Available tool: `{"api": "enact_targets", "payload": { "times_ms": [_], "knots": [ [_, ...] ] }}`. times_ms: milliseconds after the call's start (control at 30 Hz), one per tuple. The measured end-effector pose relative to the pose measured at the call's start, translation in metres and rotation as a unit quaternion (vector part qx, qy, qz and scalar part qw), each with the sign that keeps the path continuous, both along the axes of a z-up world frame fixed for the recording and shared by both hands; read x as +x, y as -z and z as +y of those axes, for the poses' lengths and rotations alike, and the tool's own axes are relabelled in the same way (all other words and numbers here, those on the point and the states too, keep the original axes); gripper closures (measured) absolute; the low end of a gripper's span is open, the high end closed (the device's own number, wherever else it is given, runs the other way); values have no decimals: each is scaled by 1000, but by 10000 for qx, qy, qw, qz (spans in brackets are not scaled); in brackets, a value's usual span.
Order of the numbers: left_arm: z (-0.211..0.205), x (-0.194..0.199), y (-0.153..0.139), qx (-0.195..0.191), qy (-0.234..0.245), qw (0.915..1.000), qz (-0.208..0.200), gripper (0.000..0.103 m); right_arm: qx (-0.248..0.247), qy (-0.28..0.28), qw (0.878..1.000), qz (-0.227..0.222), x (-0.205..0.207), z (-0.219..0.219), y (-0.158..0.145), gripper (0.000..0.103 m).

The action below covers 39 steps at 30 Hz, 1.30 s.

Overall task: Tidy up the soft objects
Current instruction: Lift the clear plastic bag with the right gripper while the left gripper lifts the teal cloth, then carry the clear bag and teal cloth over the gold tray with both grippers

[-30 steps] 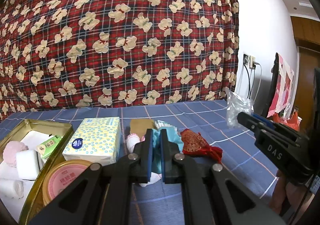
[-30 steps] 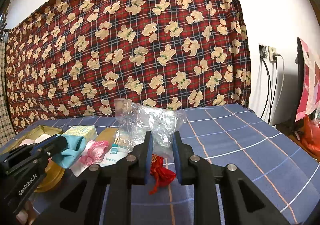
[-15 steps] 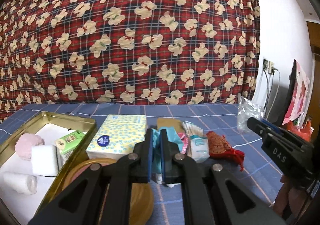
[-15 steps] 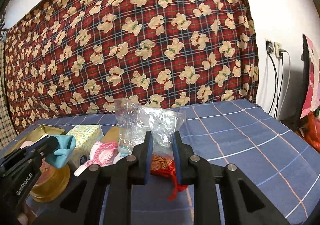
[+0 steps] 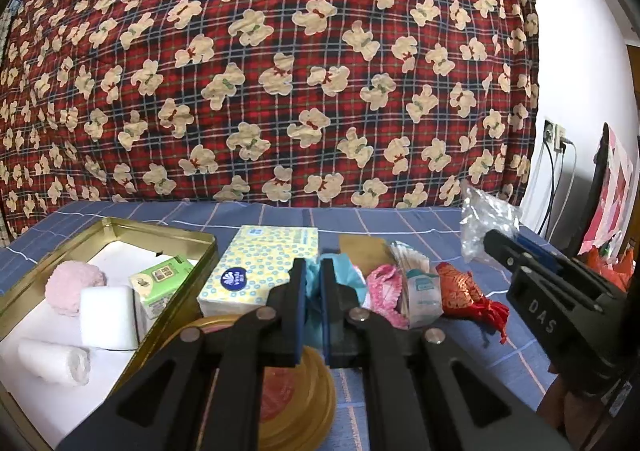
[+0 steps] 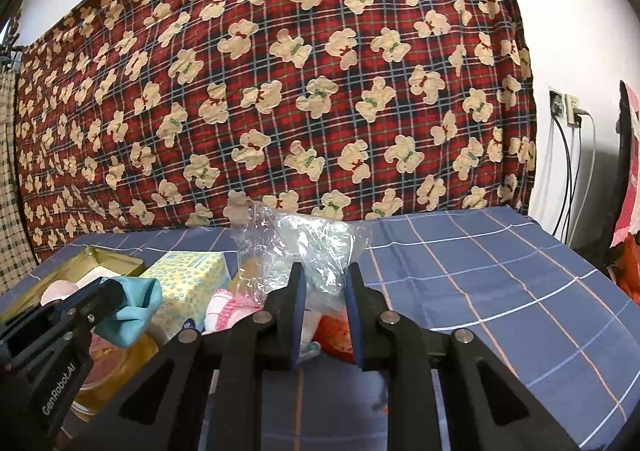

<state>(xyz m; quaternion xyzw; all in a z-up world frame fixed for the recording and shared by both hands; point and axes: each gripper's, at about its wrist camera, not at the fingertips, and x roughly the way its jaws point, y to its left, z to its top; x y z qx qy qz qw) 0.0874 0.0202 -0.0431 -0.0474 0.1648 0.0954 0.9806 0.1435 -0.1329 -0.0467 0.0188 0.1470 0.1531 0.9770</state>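
Behind our blue checked bedspread [image 6: 500, 283] hangs a red bear-print blanket [image 5: 280, 71]. Our left gripper [image 5: 313, 275], bottom centre, is clamped on a teal cloth [image 6: 136, 307]; our right gripper [image 6: 325, 283] pinches a clear plastic bag [image 6: 296, 247]. At lower left sits the gold tin [image 5: 168, 235].

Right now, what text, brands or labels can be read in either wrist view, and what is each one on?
"DAS": on the right tongs, seen in the left wrist view.
"GenRobot.AI": on the left tongs, seen in the right wrist view.
"Vinda", roughly: blue badge on the tissue pack; blurred.
Green carton, small packet, round tin: print too small to read.
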Motion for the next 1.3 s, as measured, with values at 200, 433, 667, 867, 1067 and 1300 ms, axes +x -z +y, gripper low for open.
{"api": "enact_targets", "payload": {
  "times_ms": [200, 433, 667, 867, 1067, 1300],
  "knots": [
    [3, -1, -1, -54, -9, 10000, 11, 99, -6, -102, 9999, -74, -3, 8, -1, 82],
    [7, -3, 0, -120, 9, 9999, 19, 99, 30, -246, 9997, -67, -3, 12, -1, 82],
    [23, -11, 1, -257, -13, 9997, -38, 99, 124, -461, 9986, 209, 5, 22, 2, 82],
    [36, -17, 2, -402, 35, 9992, -24, 99, 89, -588, 9979, 247, 3, 34, 1, 82],
    [41, -21, 2, -426, 82, 9991, 31, 99, 165, -779, 9965, 260, -1, 46, -10, 82],
    [57, -33, -8, -472, 114, 9988, 86, 99, 235, -1078, 9937, 180, -5, 68, -29, 82]
  ]
}}
